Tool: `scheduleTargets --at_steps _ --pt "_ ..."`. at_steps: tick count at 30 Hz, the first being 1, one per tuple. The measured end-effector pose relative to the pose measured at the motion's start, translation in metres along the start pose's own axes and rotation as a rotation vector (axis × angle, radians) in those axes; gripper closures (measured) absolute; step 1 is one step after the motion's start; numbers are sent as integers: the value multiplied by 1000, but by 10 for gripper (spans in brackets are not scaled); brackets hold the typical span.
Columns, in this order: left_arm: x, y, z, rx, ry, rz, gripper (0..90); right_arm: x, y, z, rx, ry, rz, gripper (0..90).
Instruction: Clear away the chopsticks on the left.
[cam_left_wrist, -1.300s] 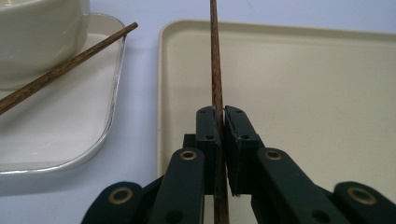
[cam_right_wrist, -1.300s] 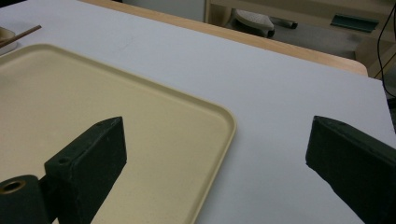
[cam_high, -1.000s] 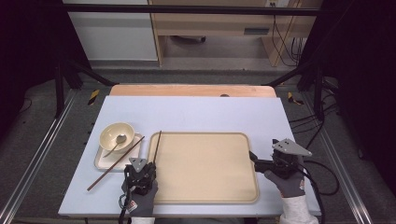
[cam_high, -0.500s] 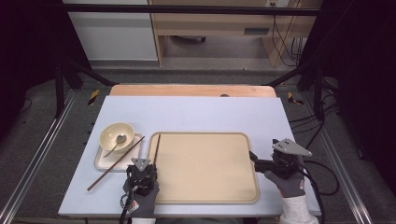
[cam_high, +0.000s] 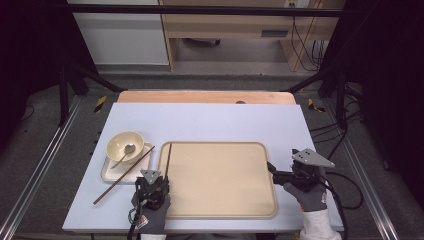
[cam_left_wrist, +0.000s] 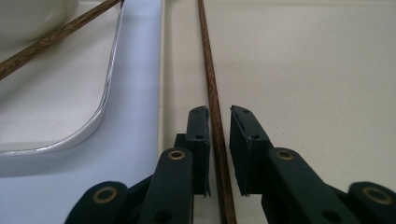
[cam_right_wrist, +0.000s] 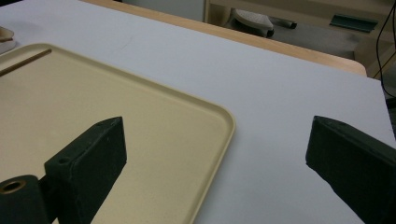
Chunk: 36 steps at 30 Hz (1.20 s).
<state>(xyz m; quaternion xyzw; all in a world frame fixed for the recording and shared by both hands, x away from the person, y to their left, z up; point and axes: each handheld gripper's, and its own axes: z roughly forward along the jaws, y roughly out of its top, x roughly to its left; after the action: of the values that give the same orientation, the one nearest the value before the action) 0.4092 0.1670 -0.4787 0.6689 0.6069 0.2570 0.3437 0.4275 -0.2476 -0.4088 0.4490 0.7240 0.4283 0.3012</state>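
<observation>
Two chopsticks are recorded: one (cam_left_wrist: 212, 88) lies flat along the left edge of the beige tray (cam_high: 220, 210), between the parted jaws of the left gripper (cam_left_wrist: 219, 116), which have just been opening, pads apart from the wood, judged a release after placement. The other chopstick (cam_high: 122, 175) leans across a small white dish (cam_high: 111, 173) beside a bowl (cam_high: 125, 145) with spoon (cam_high: 125, 152). The right gripper (cam_right_wrist: 215, 154) is held wide open and empty over the tray's right rim on the desk (cam_high: 210, 120).

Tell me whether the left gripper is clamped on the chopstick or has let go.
Let go: the left gripper has just been opening, and the chopstick lies on the tray between its jaws with gaps on both sides.
</observation>
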Motion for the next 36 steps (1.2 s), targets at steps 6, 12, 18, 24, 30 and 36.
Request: scheduleTargets --at_steps 6,12,18,24,30,36 --pt "5 7 -10 -43 -68 5 701 -1 0 0 -1 -1 -1 52" --pt "9 21 -23 -64 -194 52 542 -2 1 -3 -9 -2 6 51" --pt "7 37 -33 -87 -268 145 391 -2 1 -4 -9 -4 9 49" --pt "9 51 -41 -90 -304 262 301 -3 1 -6 -19 -5 14 49" --pt "20 56 -44 -70 -324 323 259 -3 1 -6 -18 -4 14 49" --pt "35 47 -42 -64 -341 384 237 -3 1 -5 -13 -7 9 49"
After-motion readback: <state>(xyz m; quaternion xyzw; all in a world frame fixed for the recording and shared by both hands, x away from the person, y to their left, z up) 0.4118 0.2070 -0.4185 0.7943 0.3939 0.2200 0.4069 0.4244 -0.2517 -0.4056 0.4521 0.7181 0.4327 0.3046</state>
